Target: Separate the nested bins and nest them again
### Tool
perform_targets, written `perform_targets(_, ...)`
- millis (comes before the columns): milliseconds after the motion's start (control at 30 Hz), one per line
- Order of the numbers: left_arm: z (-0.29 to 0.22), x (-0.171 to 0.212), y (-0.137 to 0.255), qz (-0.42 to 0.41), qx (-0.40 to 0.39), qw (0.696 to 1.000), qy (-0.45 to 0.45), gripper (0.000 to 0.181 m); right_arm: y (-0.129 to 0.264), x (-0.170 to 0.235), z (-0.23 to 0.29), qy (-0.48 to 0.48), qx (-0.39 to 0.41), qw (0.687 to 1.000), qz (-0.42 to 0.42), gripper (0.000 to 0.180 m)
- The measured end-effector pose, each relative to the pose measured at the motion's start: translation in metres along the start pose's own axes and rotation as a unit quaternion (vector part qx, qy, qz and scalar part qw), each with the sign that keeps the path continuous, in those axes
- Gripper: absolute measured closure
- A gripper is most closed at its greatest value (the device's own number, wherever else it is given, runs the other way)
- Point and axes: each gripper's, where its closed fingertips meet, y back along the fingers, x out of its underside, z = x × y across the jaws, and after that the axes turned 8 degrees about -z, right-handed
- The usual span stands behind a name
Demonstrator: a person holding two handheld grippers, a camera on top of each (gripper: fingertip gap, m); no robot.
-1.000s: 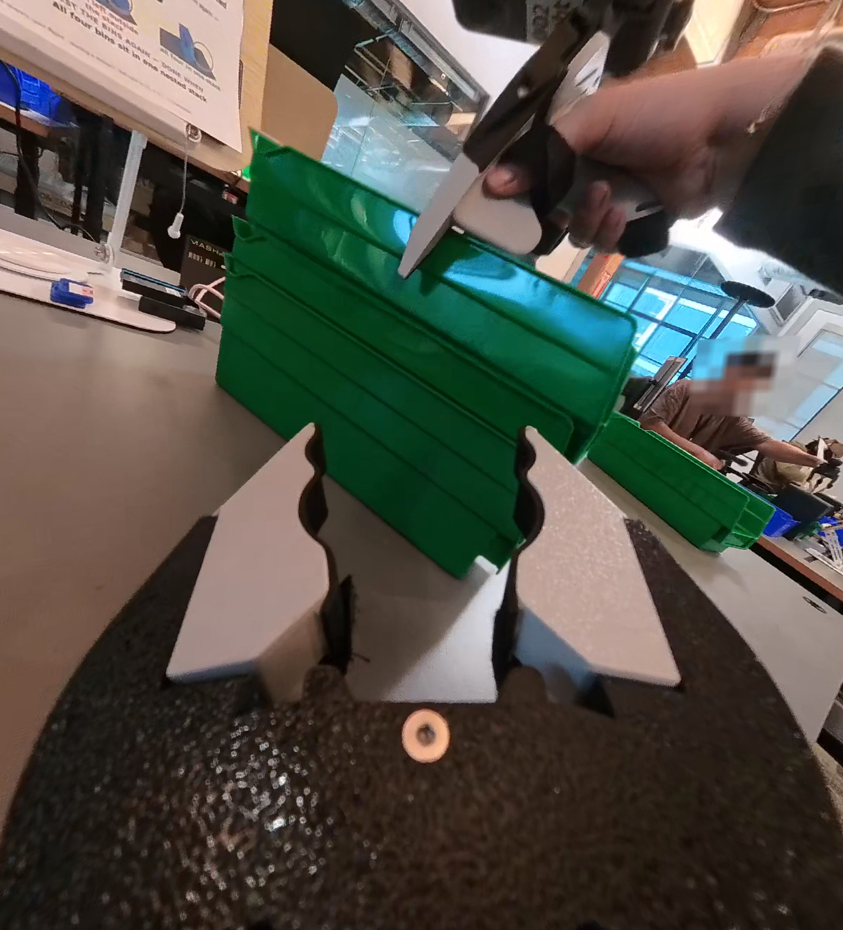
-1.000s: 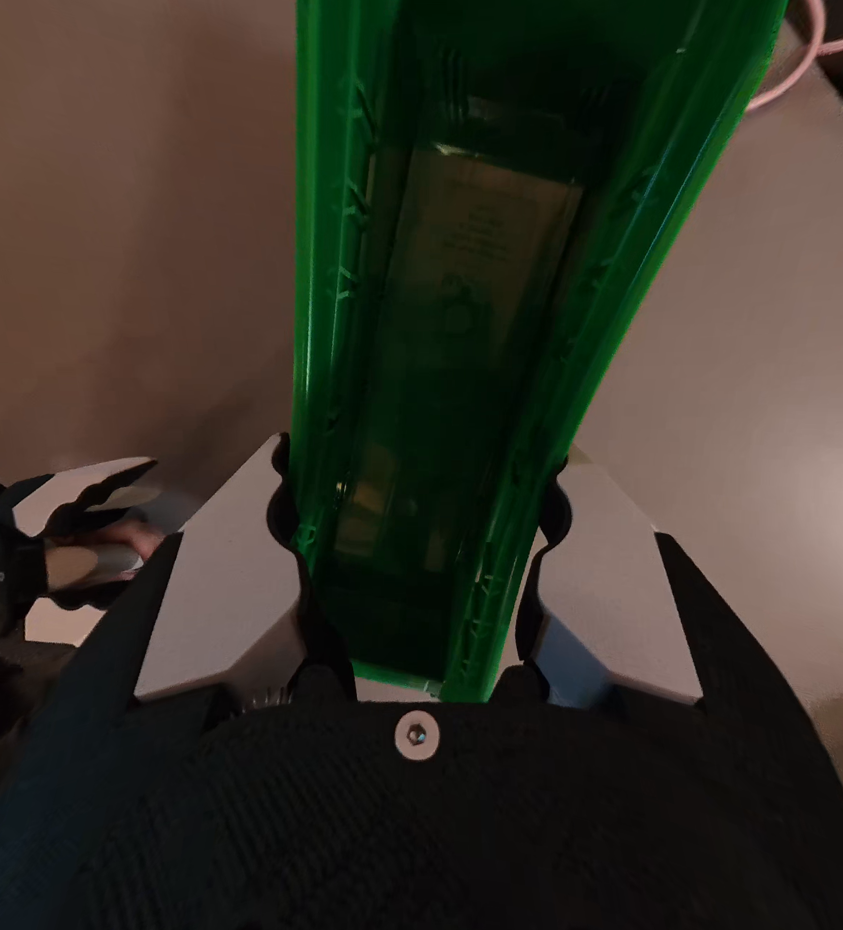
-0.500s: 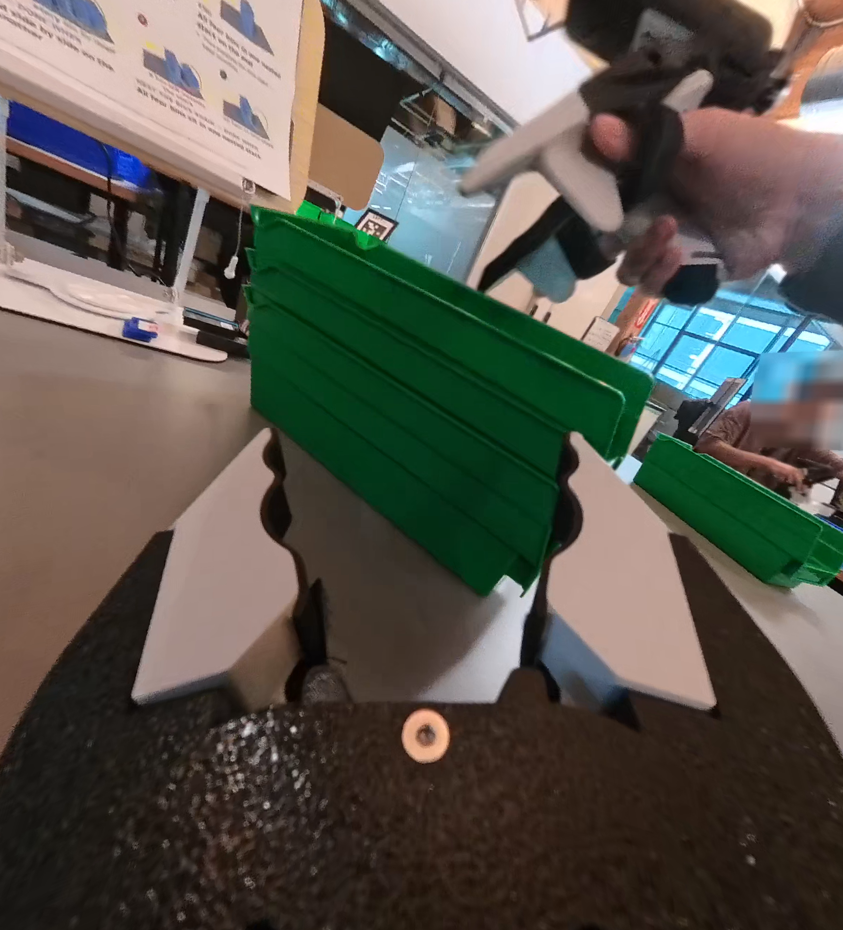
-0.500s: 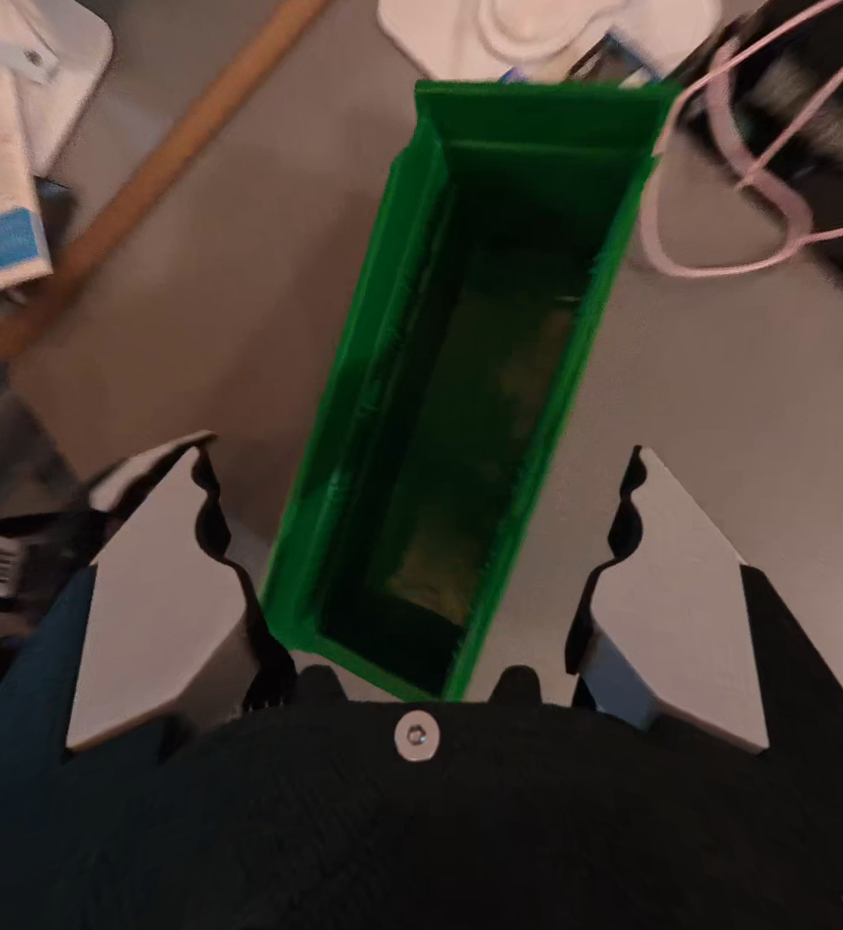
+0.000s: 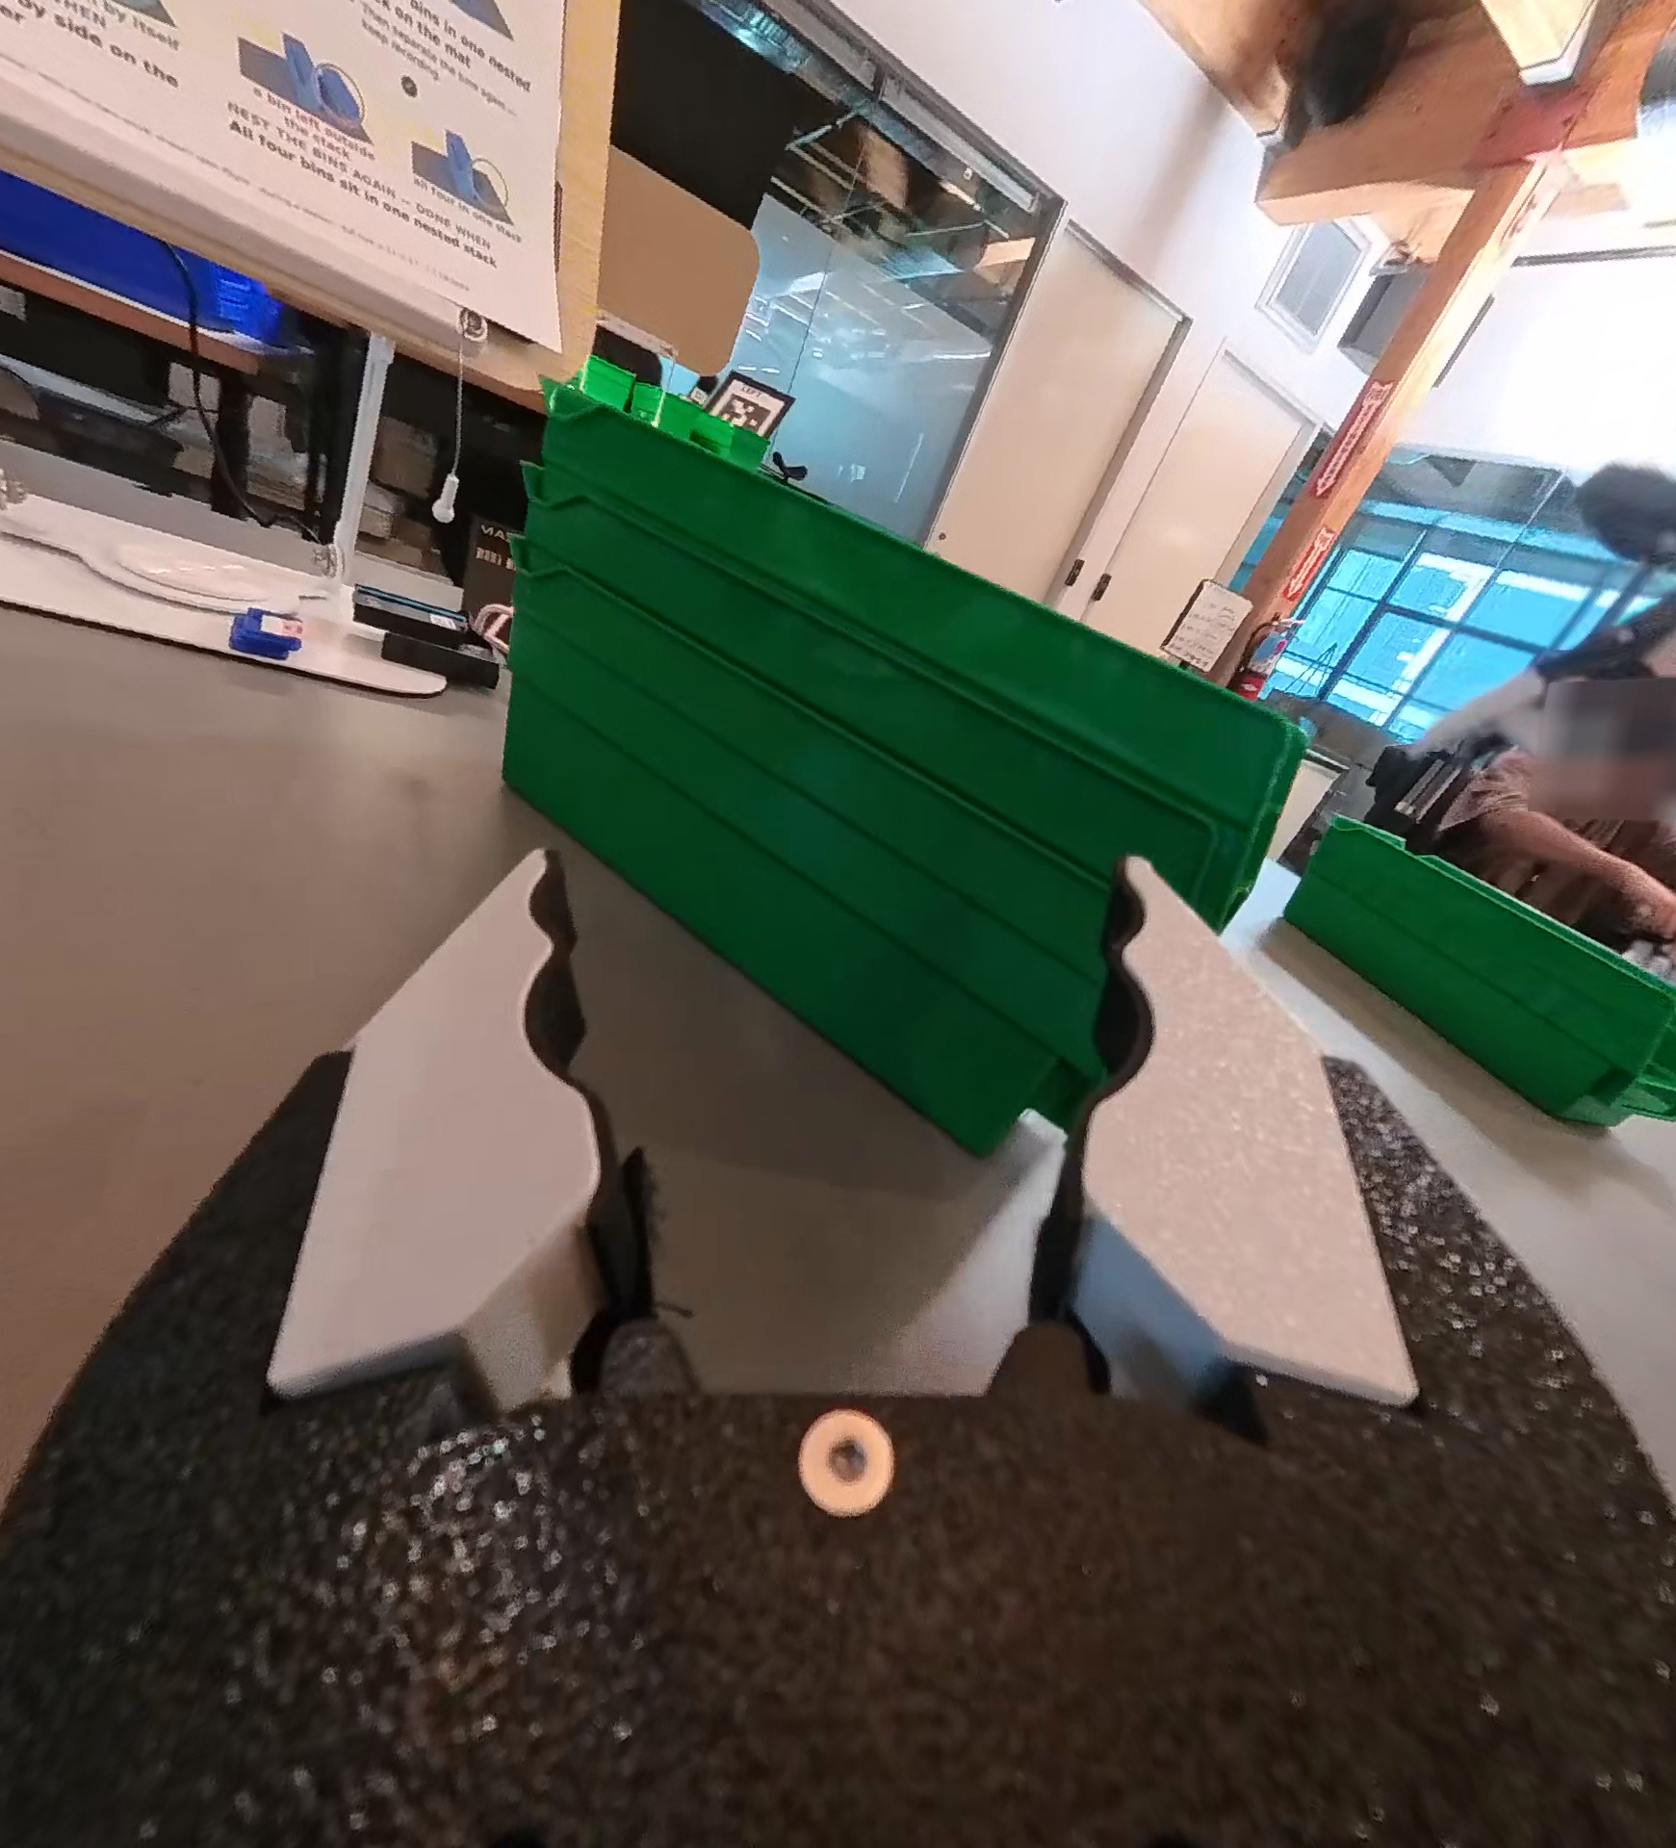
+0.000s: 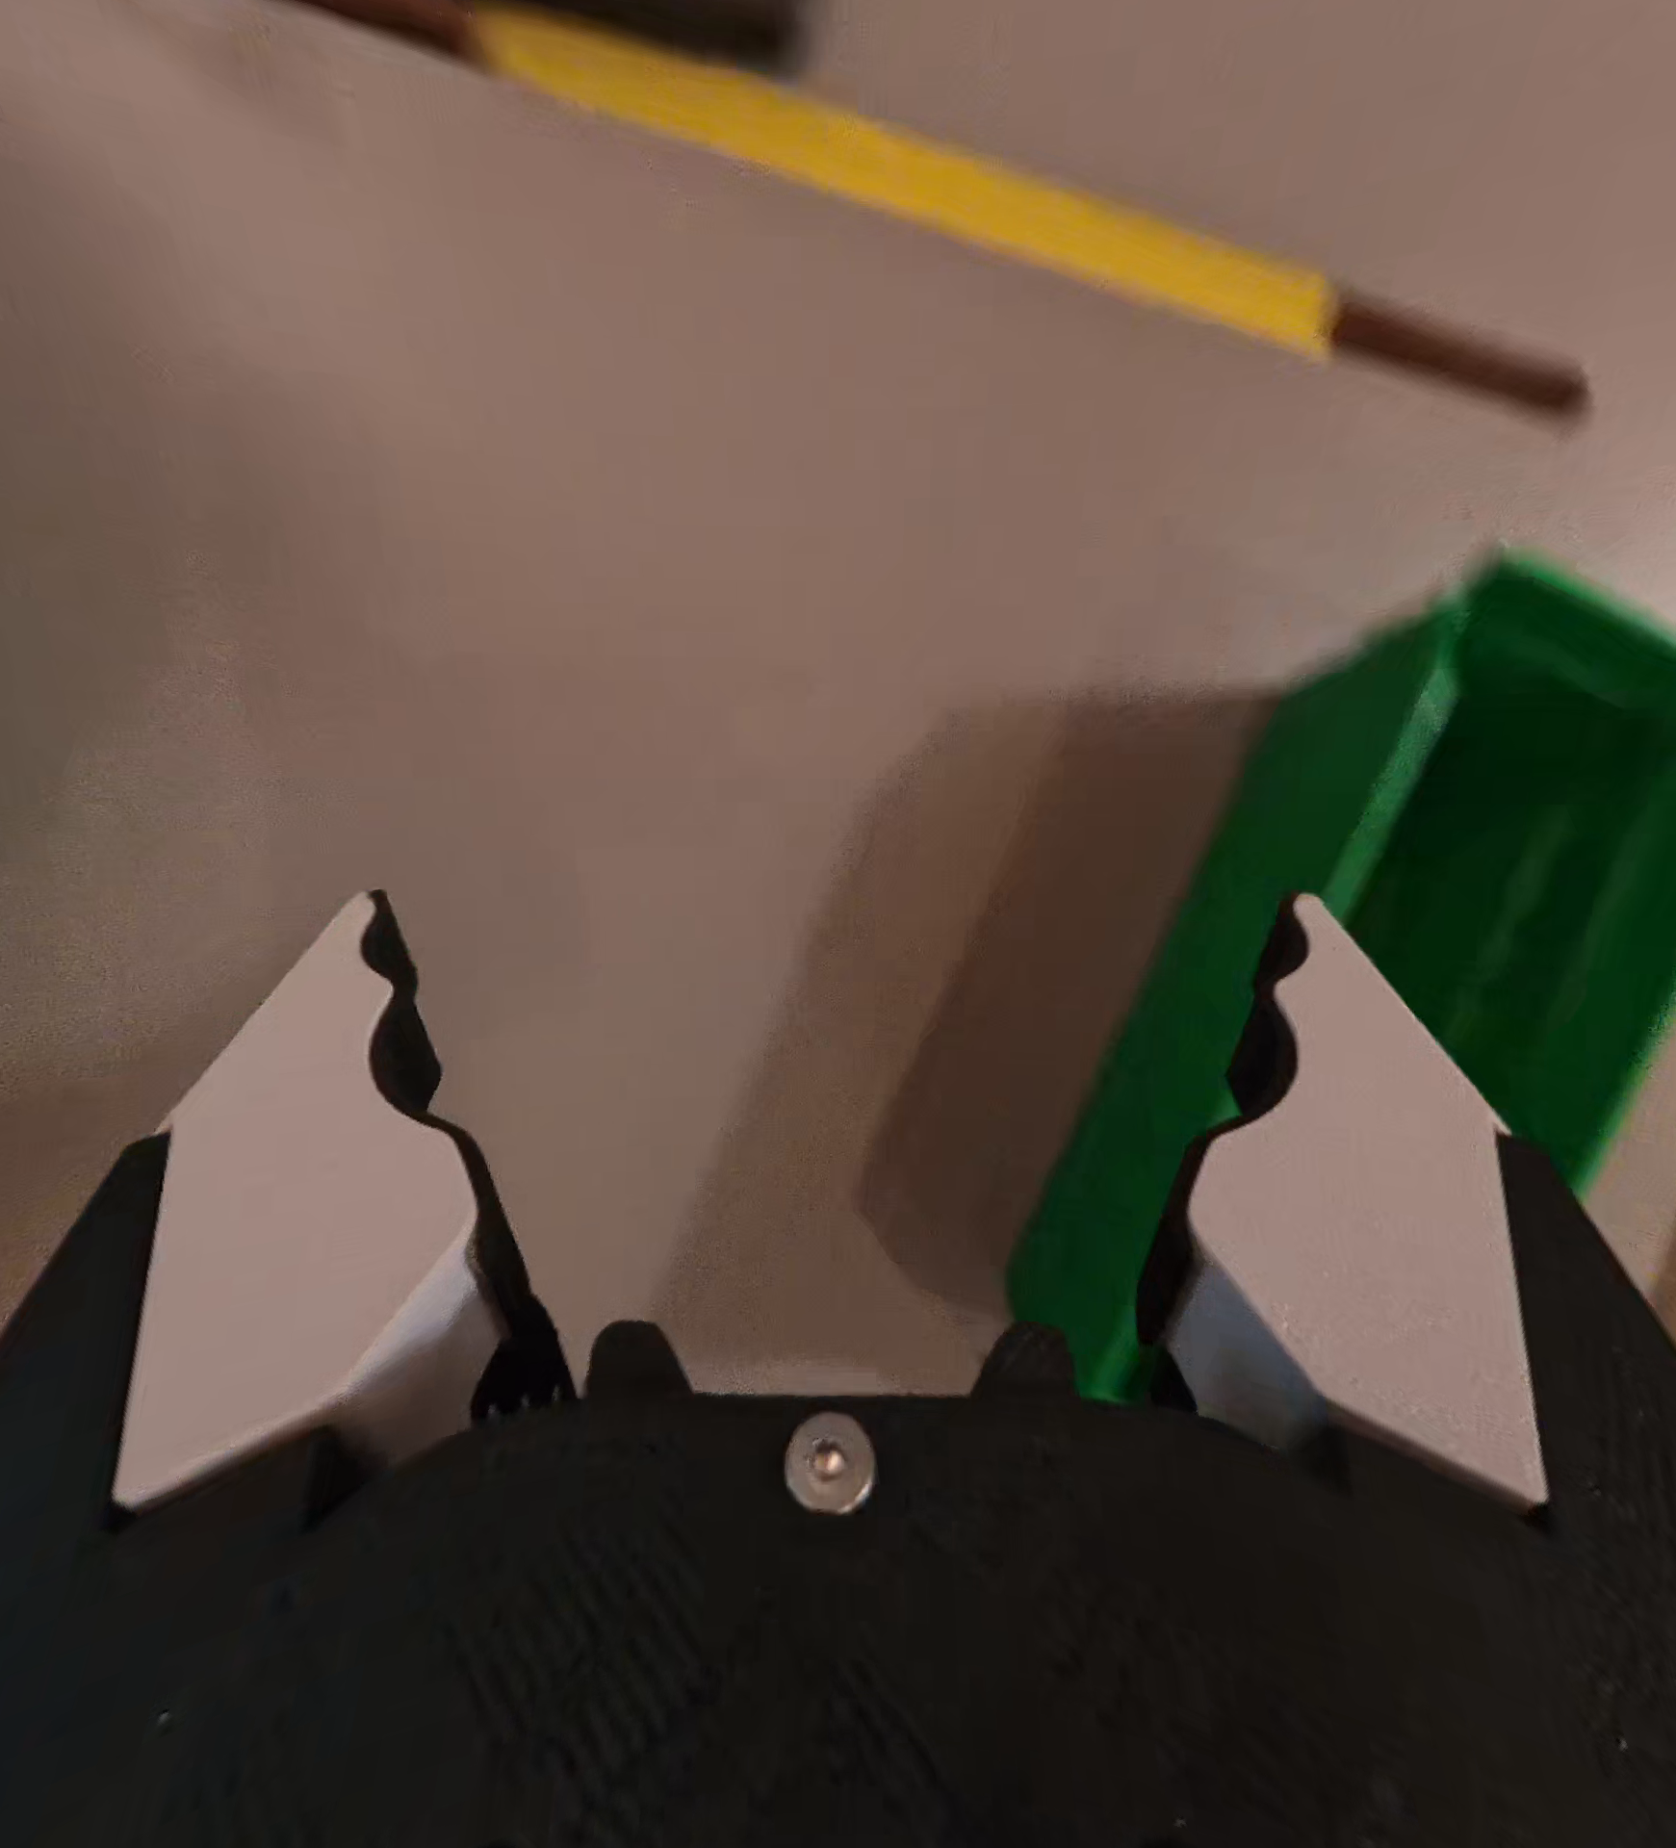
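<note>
Nested green plastic bins (image 5: 864,760) stand on our grey worktop (image 5: 163,850); our left gripper (image 5: 839,985) and right gripper (image 6: 834,1010) both gape apart, holding nothing.

Left low; right overhead, seemingly blurred.

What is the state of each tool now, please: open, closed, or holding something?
Left tool: open, holding nothing; the stack of green bins stands beyond its tips.
Right tool: open, holding nothing; a green bin lies beside its right finger.
</note>
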Motion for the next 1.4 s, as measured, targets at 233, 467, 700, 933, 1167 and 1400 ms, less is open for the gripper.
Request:
perform_targets(233,-0.001,0.000,0.000,0.000,0.003,1.000,-0.003,0.078,-0.018,0.095,-0.149,-0.096,0.118,0.986,0.063,0.020)
perform_targets(467,0.000,0.001,-0.001,0.001,0.002,1.000,0.002,0.079,-0.031,0.142,-0.176,-0.076,0.127,0.975,0.164,0.056)
perform_targets(700,0.001,0.000,-0.001,0.000,-0.001,1.000,0.006,0.081,-0.028,0.094,-0.136,-0.111,0.096,0.980,0.132,0.081)
perform_targets(933,0.005,0.000,-0.001,0.000,-0.008,1.000,0.018,0.085,0.007,-0.037,0.029,-0.048,-0.028,0.996,0.068,0.080)
perform_targets(1167,0.001,-0.001,0.000,-0.005,0.002,1.000,0.015,0.083,0.038,-0.114,0.256,0.058,-0.142,0.987,0.056,0.079)
perform_targets(1400,-0.003,-0.003,0.003,-0.013,0.011,1.000,0.025,0.081,0.043,-0.118,0.365,0.185,-0.052,0.977,0.090,0.078)
